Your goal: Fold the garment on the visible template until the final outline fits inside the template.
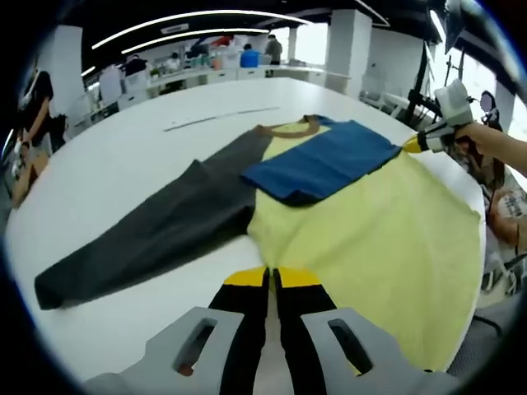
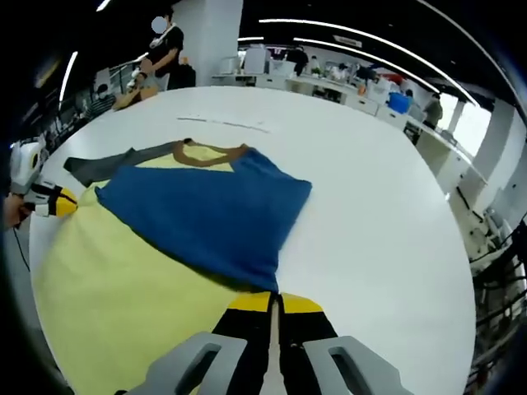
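Note:
The garment lies flat on the white table. It has a yellow body, a brown collar and a dark grey sleeve stretched out to the left. Its blue sleeve is folded across the chest. My left gripper is shut, its yellow tips pinching the near edge of the yellow body. My right gripper is shut at the end of the blue sleeve. Each gripper also shows in the other's view: the right gripper and the left gripper, each held in a hand.
A thin line is marked on the table beyond the collar. Desks with boxes and a person stand past the far edge. The table's edge curves close on the right.

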